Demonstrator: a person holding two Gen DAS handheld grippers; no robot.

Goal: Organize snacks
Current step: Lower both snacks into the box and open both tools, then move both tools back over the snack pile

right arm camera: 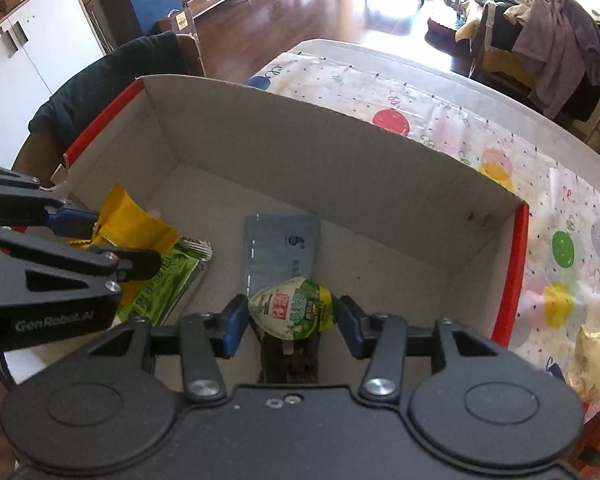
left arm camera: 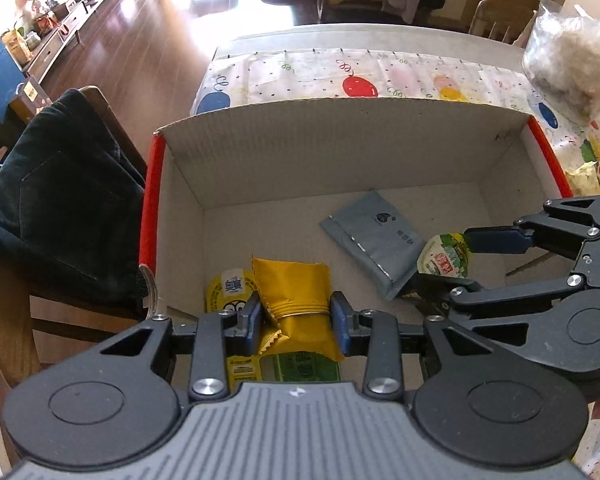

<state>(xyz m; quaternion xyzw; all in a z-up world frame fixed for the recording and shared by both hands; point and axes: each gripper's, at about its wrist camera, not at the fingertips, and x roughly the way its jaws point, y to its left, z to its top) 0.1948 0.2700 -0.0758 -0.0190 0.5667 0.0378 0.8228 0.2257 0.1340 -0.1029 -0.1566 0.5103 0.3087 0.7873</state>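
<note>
Down inside the cardboard box (left arm camera: 340, 148) with red outer sides, both grippers are working side by side. Over at the box's left end, the left gripper (left arm camera: 296, 316) is pinched tight on a yellow snack packet (left arm camera: 296, 288), its blue pads pressing both sides; under the packet lie a green wrapped bar (right arm camera: 168, 284) and a yellow-lidded cup (left arm camera: 228, 292). To its right, the right gripper (right arm camera: 292, 320) has a green-and-white jelly cup (right arm camera: 292, 308) between its fingers, but the pads stand slightly off its sides, so the jaws are loose around it, not gripping. Just beyond the cup, a grey-blue pouch (right arm camera: 280, 244) lies flat on the box floor. Outside, a balloon-print tablecloth (right arm camera: 440, 112) covers the table.
</note>
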